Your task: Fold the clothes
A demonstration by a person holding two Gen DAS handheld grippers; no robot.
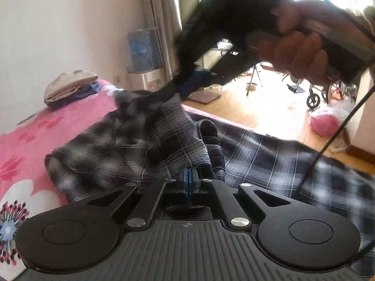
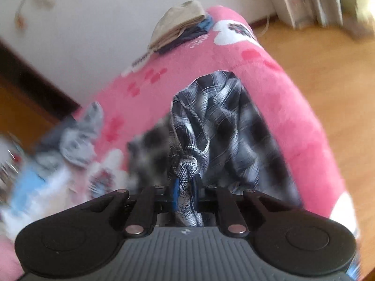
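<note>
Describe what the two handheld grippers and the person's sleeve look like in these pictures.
Both the left gripper and right gripper have a ribbed grey body, two round black discs, black linkage bars with silver rivets, and blue pads at the fingers. In the left wrist view a hand grips a grey handle, a thin black cable trails down, and the sleeve is black.

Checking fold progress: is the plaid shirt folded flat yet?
No. The plaid shirt is bunched and creased on the pink blanket, pinched in both grippers' jaws.

Dark grey-white plaid shirt (image 2: 225,126) crumpled, part lifted off pink bed; bunched fabric pinched at two points; rest draped.
</note>
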